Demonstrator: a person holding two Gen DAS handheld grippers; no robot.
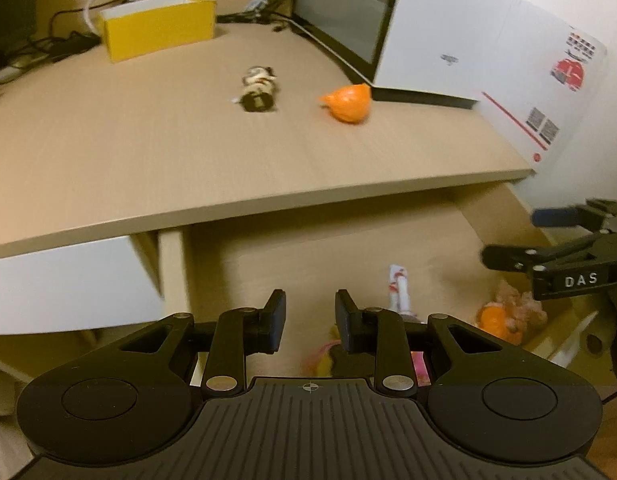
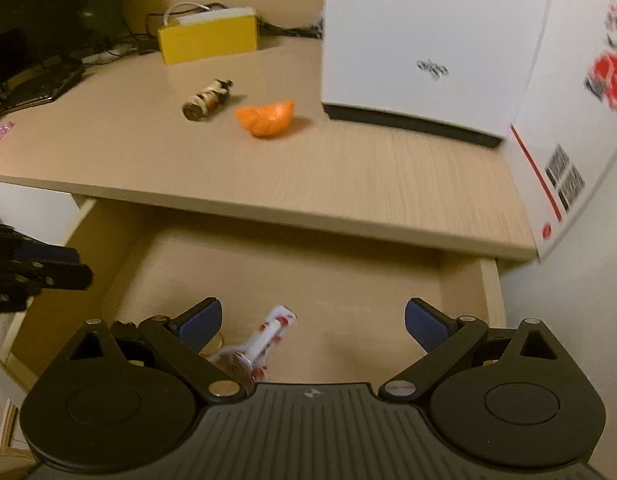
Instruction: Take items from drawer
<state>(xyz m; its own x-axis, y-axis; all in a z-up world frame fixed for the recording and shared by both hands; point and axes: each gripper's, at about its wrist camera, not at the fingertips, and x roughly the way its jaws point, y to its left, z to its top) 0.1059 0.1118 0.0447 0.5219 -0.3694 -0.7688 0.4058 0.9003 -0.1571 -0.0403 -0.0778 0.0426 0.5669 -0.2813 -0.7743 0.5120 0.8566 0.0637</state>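
Left gripper [image 1: 310,320] sits nearest the lens, jaws partly spread with nothing between the pads, hanging over the open drawer [image 1: 308,252]. Right gripper [image 2: 312,322] has its blue-padded jaws spread wide and empty, also over the drawer, with a white red-printed tube [image 2: 274,332] lying on the drawer floor just below it. In the drawer, as seen from the left wrist: that same tube, an orange-and-pink soft item [image 1: 504,314] toward the drawer's right side, and a pink-yellow thing [image 1: 322,358] mostly hidden behind the left fingers; I cannot tell what it is. Outside the drawer, on the desk top [image 2: 388,184] above it, lie a small brown-and-white bottle [image 2: 207,100] and an orange wedge-shaped piece [image 2: 266,119] side by side, apart from each other. Judgement: two items look already taken out, at least three are left, so roughly midway; neither gripper holds anything now. Writing: "DAS" in white on the right gripper's arm in the left wrist view. White box [image 2: 428,40] at the back right of the desk, beyond the drawer, carries a small dark logo, a red graphic and QR codes, all too blurred to read. Yellow box [image 2: 207,42] far behind the drawer shows no legible text.
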